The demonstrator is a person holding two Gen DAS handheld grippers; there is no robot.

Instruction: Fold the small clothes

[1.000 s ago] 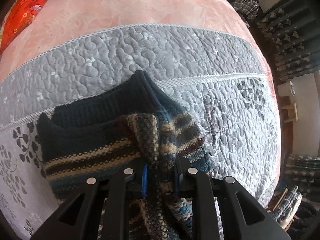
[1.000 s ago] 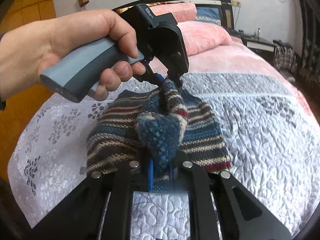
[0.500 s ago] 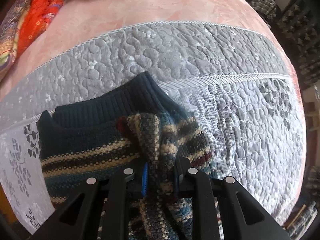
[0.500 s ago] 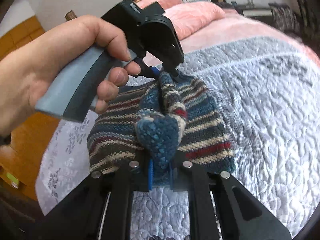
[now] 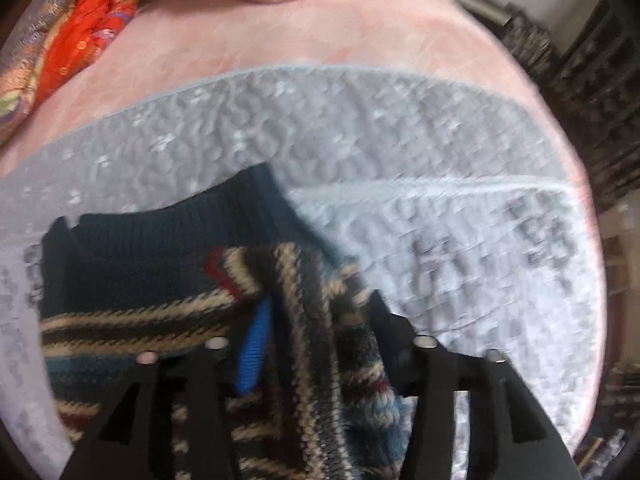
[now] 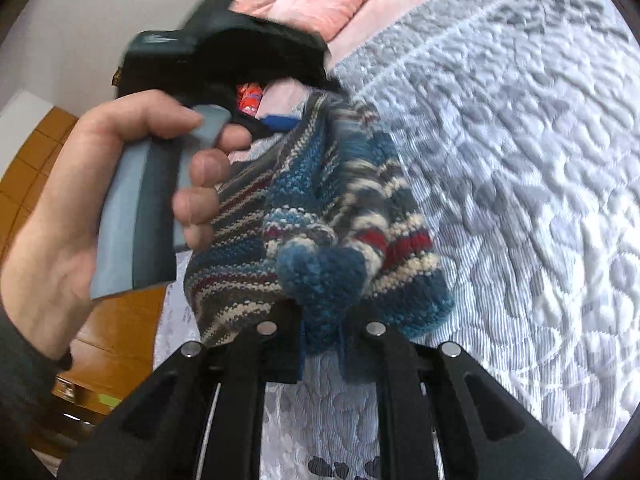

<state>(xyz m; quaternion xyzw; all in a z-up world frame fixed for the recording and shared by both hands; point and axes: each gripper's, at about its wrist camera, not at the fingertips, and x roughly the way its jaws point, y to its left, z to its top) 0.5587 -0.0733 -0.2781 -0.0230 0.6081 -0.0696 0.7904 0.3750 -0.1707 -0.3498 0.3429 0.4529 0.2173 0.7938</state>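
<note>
- Both grippers are on the striped knit sweater [image 6: 320, 216], which is mid-fold over the grey quilted bedspread [image 6: 520, 160], roughly in its middle and not near any edge I can make out.
- The right gripper [image 6: 324, 340] has its two fingers pinched tight on a bunched blue lump of knit.
- The left gripper [image 5: 316, 344] looks spread wider, with a thick fold of striped knit running between its fingers. That view is blurry, so honestly I can't tell if it's really clamped or just loosely around the cloth.
- From the right wrist view, the person's hand [image 6: 80, 220] on the grey handle sits at the far end of the same fold.
- My take on doing this step well: carry both ends over at the same height and speed so the folded edge lands straight. Lay it down flat before letting go, and release only once the knit rests on the layer below.
- Chunky knit is springy and heavy, so I'd guess it'll try to slump or unroll if dropped from height.
- Looks-wise: thick wool, stripes in blue, cream, grey and dark red, with a plain dark navy ribbed band [image 5: 172, 232] lying on the bedspread toward the pink blanket [image 5: 320, 32].
</note>
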